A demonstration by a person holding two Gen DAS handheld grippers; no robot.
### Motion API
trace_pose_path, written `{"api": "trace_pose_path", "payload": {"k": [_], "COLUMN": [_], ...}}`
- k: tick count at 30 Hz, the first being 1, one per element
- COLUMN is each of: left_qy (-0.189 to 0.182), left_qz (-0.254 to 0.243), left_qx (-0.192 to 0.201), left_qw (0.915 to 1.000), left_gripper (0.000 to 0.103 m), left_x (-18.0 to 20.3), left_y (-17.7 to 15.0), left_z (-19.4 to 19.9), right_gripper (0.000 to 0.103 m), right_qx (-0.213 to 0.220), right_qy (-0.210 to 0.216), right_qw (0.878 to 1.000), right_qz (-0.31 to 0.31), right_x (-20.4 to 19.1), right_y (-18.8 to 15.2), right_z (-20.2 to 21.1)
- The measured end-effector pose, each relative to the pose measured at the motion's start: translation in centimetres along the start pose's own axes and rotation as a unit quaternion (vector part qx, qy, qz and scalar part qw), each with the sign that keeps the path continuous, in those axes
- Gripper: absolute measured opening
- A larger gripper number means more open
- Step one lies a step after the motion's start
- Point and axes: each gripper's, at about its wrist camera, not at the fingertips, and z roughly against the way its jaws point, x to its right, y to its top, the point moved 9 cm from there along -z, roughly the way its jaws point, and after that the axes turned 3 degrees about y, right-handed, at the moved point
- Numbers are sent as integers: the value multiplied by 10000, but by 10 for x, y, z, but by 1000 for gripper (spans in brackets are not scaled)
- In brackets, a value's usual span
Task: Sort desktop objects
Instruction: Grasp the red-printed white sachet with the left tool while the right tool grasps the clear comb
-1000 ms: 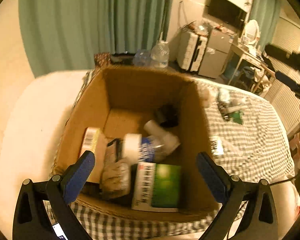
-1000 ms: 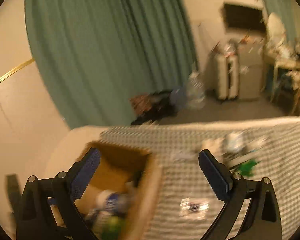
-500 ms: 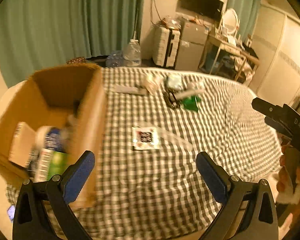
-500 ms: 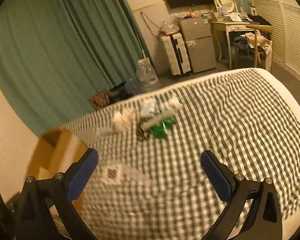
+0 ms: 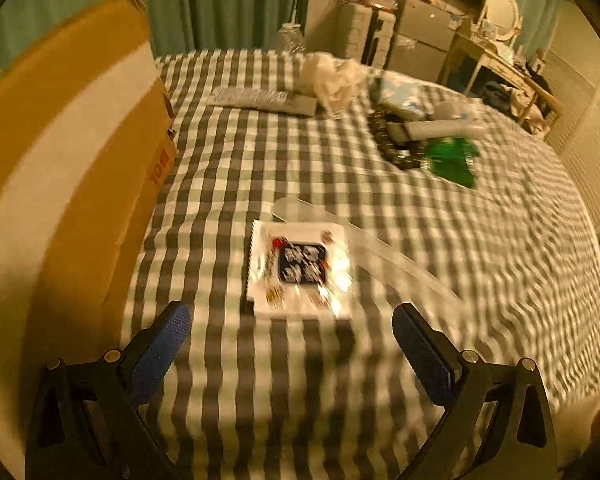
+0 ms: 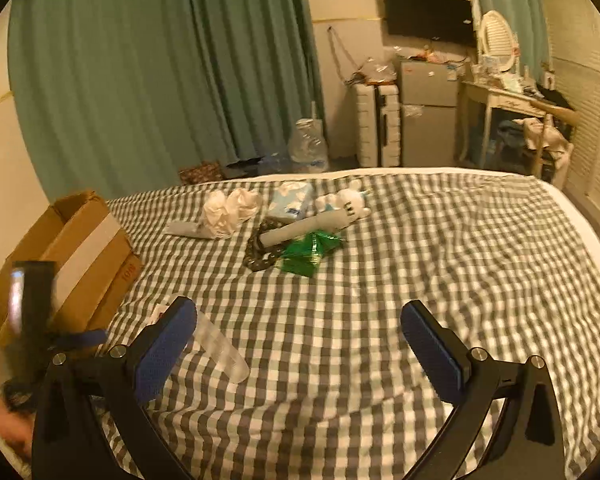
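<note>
Hovering low over the checked bed (image 5: 500, 264), the left claw (image 5: 286, 354) has swung away from the cardboard box (image 5: 60, 140), which a second ago filled its view and now stands along the bed's left edge. Its blue pads are spread wide, gripping nothing. A white sachet with a dark label (image 5: 300, 270) lies flat just ahead of the pads, touching a clear plastic strip (image 5: 364, 244). The right claw (image 6: 298, 350) is likewise released and empty, now facing the bed's far edge, where a green packet (image 6: 306, 254), crumpled tissue (image 6: 228, 208), a blue tissue pack (image 6: 292, 200) and a grey remote (image 5: 260, 100) cluster well apart from both claws.
</note>
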Motion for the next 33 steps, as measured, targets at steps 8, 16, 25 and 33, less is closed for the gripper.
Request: {"api": "trace_pose_path", "payload": {"k": [8,16,25,33], "left_qy": [-160,-487,-487,-457], "left_qz": [-253,-450,121,73], "left_qx": [-119,214,249,229], "left_qw": [9995,9976,9984,9987], "left_gripper": [88,22,7,7], "left_x": [2,-3,-34,-32], "left_y": [6,0,1,-3], "left_z": [-37,-9,-9,-14], "right_gripper": [102,88,71,72], "right_qx": [-476,-994,-1612,-2080], "right_qy": [390,701,1332,1259], "right_qw": [9978,9899,9657,9534], "right_qz": [245,725,1538,1788], "right_x": [-14,-31,-90,-93], "right_y": [-11,-22,-44,-72], "right_z": [-29,-63,-114,-137]}}
